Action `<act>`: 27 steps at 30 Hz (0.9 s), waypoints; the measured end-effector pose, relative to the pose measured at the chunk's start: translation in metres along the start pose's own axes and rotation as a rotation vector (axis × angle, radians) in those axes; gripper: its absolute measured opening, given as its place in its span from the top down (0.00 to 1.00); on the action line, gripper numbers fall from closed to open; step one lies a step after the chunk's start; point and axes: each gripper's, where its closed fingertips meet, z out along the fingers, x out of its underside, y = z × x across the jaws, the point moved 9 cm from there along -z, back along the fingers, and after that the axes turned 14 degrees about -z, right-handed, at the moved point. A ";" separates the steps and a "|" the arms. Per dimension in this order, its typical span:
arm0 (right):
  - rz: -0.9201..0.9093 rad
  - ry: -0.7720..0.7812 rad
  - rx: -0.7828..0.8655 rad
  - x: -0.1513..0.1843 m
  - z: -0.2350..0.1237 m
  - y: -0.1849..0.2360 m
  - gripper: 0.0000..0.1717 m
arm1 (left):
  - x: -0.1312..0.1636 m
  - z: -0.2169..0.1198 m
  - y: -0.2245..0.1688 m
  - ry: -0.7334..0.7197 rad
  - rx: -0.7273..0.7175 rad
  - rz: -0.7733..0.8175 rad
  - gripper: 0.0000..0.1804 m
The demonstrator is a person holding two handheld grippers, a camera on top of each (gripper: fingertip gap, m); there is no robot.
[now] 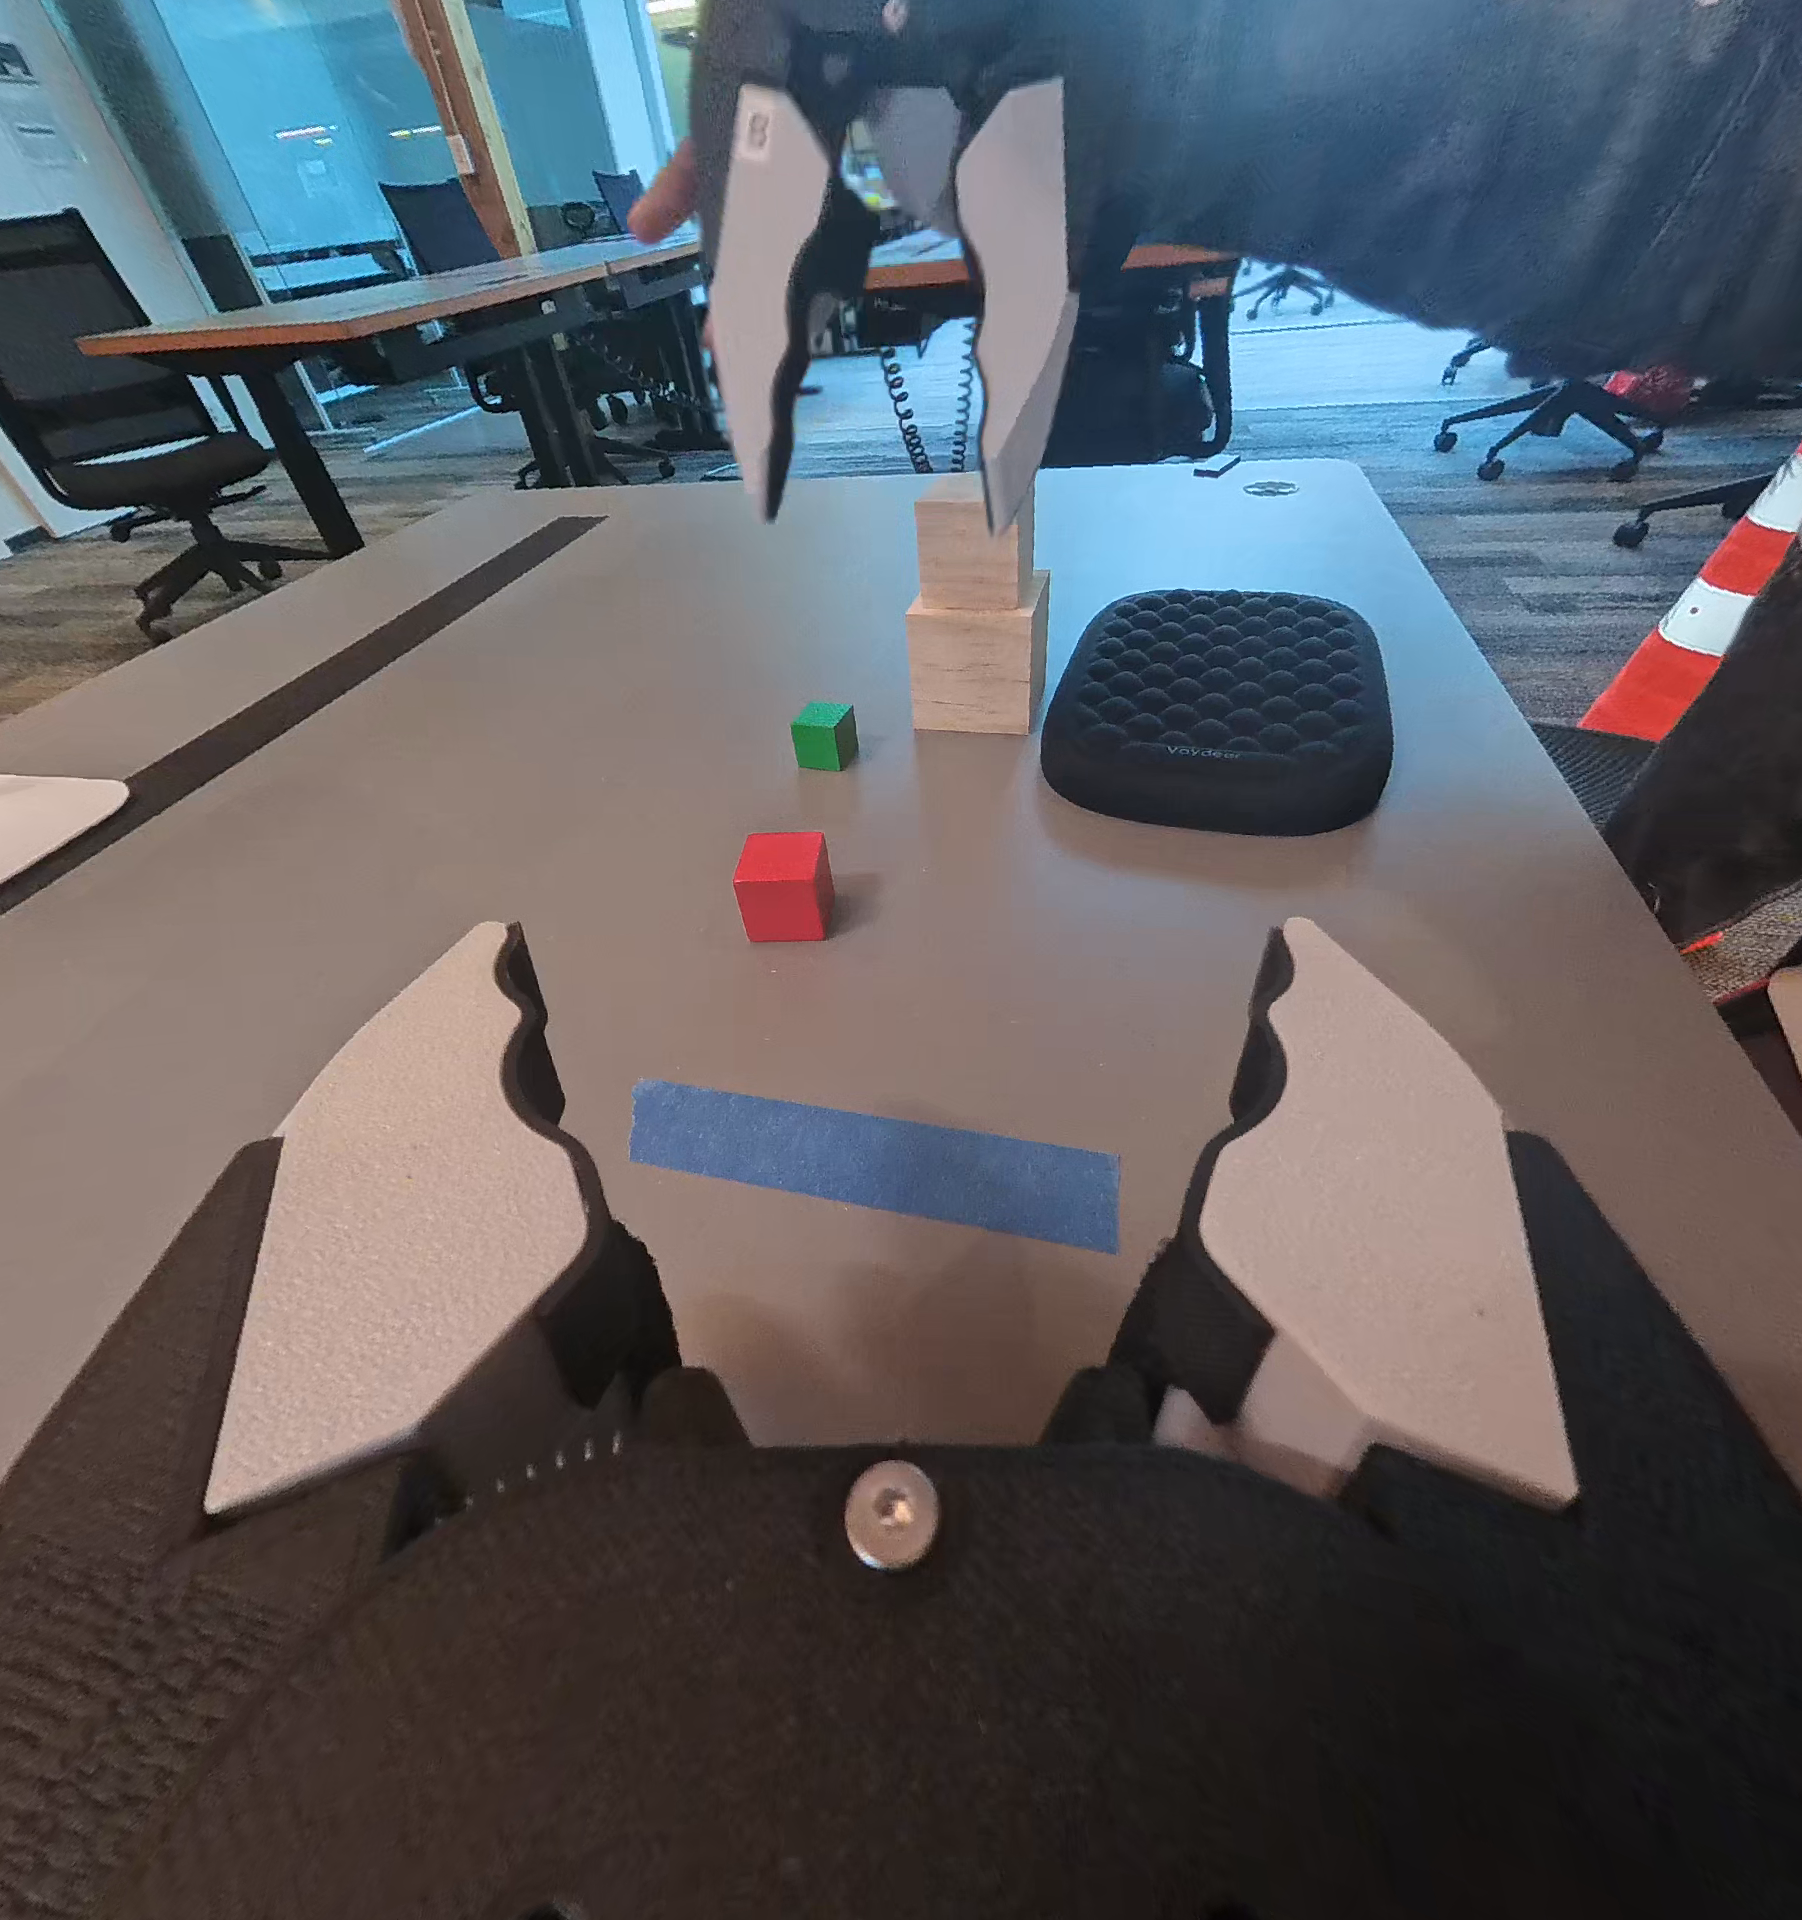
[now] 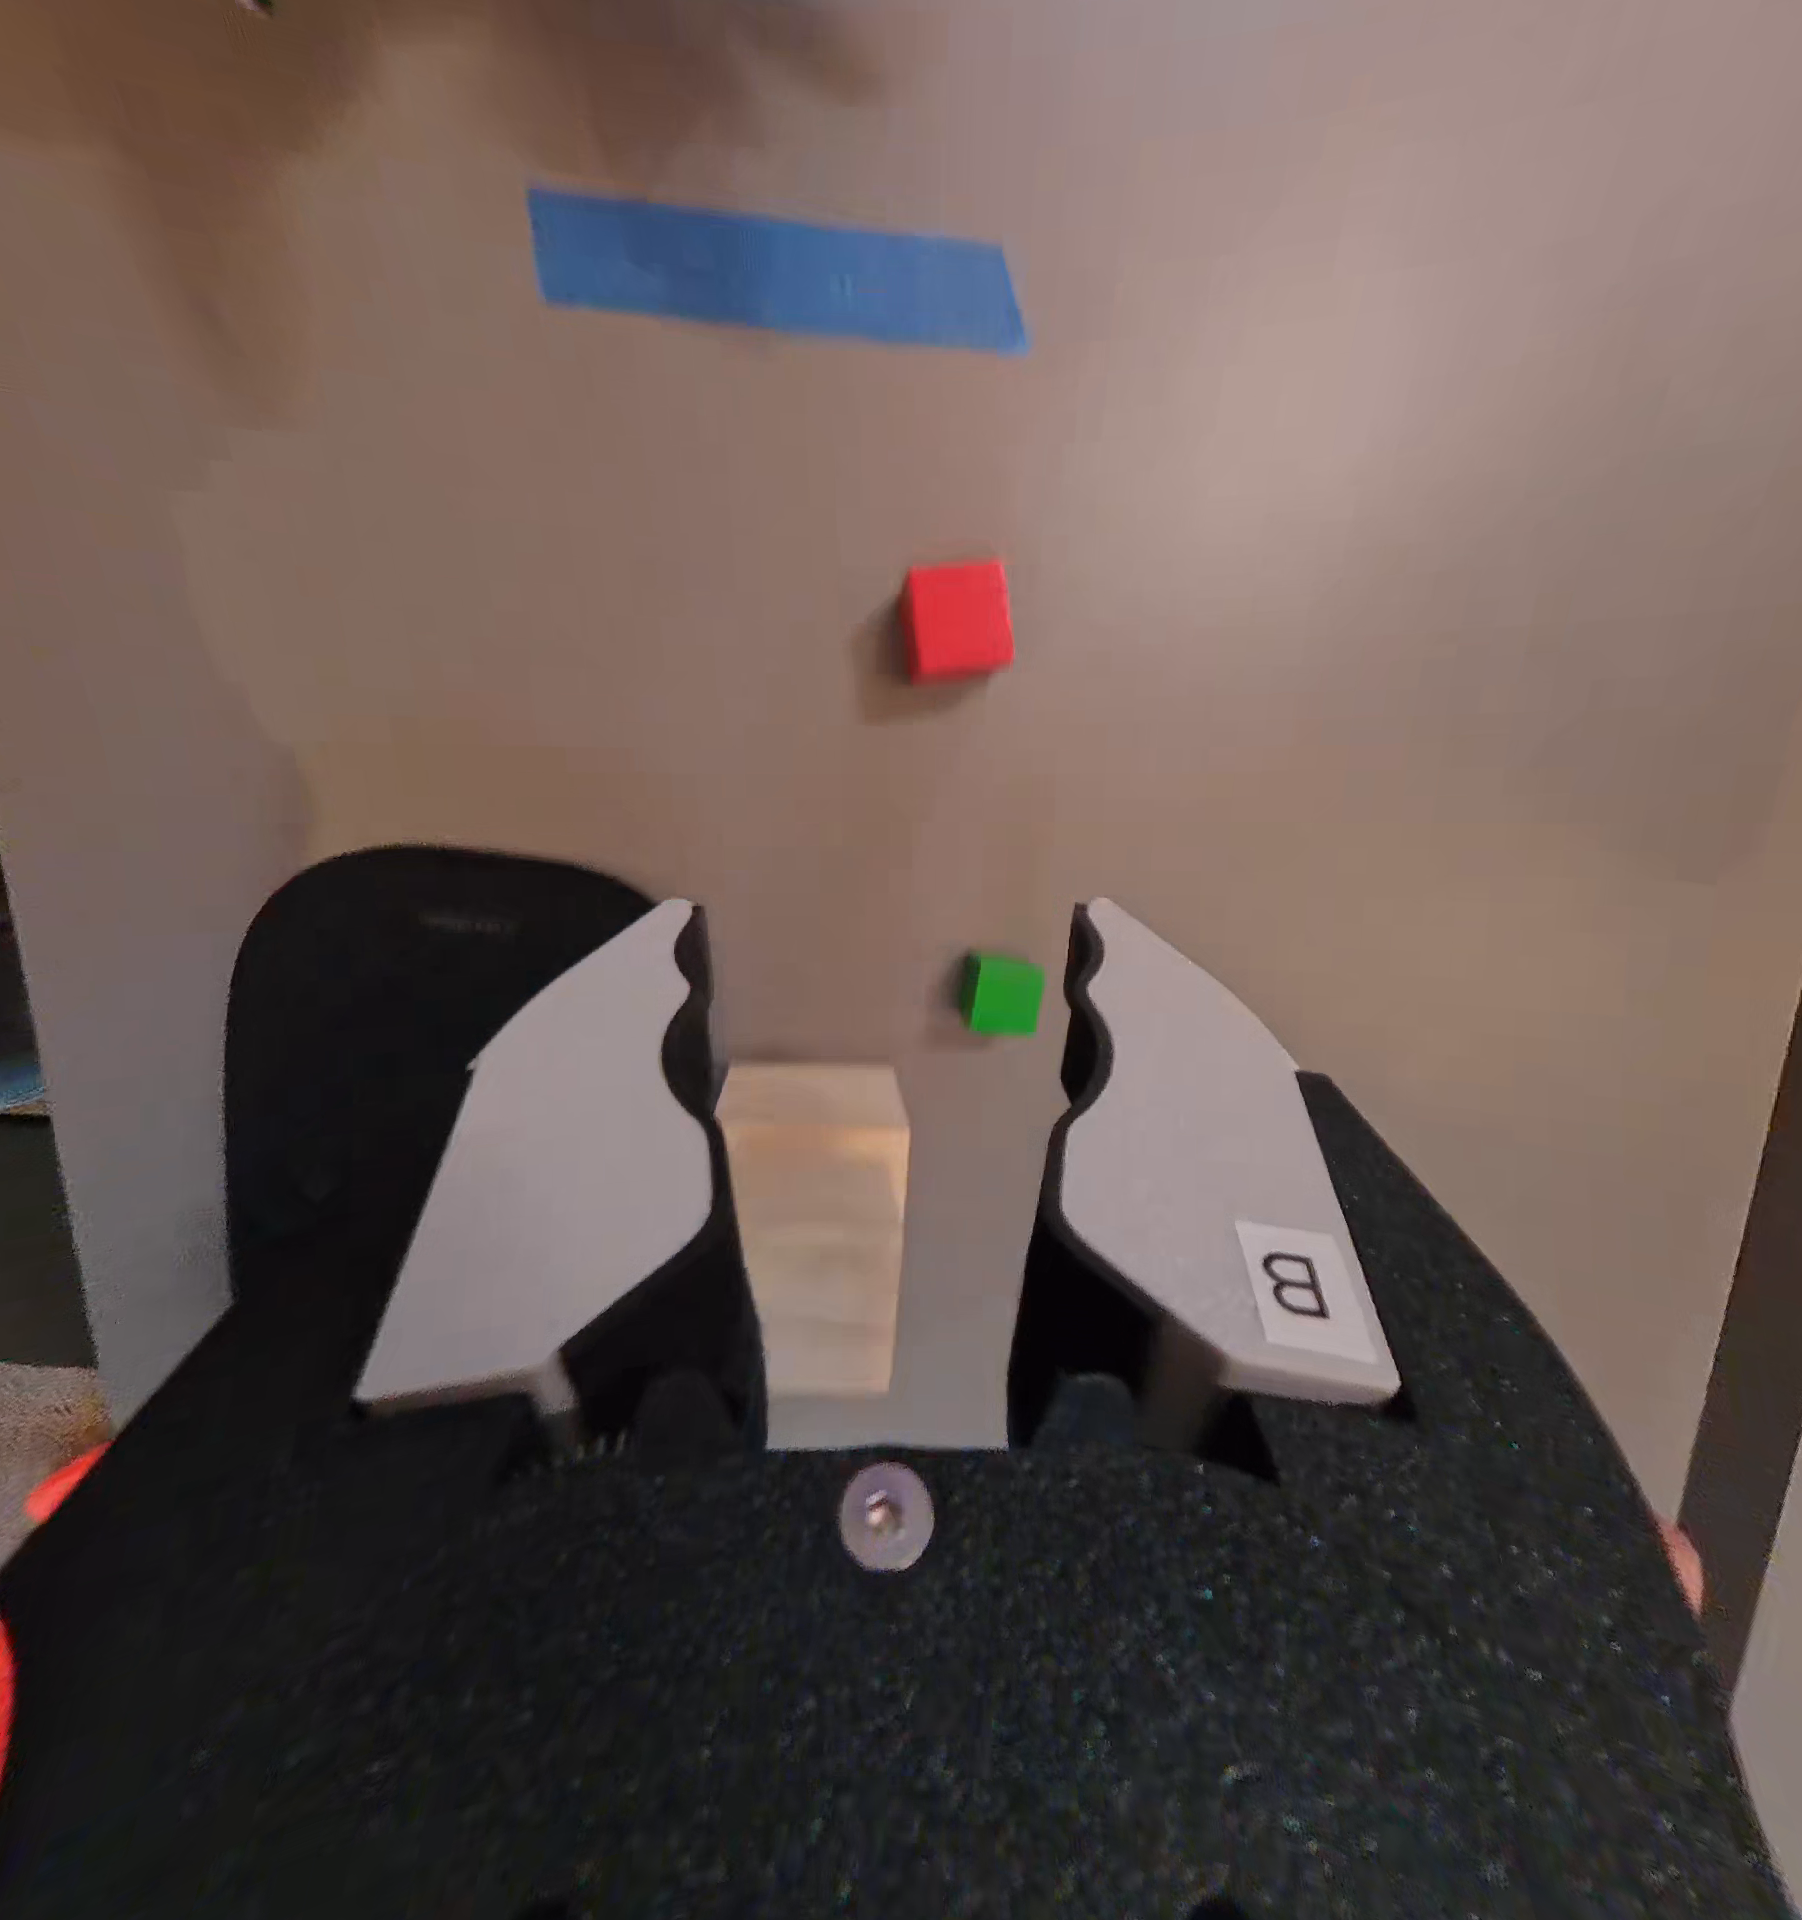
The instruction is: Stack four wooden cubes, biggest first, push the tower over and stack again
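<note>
Spanning an office, grey table (image 1: 357, 831).

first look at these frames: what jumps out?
A two-high stack of plain wooden cubes stands mid-table beside a black quilted pad, with the right gripper poised over its top, jaws apart. The red cube and the smaller green cube sit loose on the grey table, nearer than the stack. A blue tape strip lies between the wide-open left gripper's fingers.
</note>
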 end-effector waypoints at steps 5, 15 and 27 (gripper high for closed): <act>-0.070 0.030 -0.075 -0.029 0.049 -0.020 0.63 | 0.000 -0.001 0.001 -0.008 -0.002 -0.009 0.30; -0.093 0.137 -0.172 -0.036 0.106 -0.035 0.80 | 0.000 -0.001 0.000 -0.006 0.001 -0.003 0.30; -0.061 0.138 -0.052 -0.018 -0.014 -0.015 0.84 | 0.000 -0.001 0.001 -0.008 -0.003 -0.010 0.30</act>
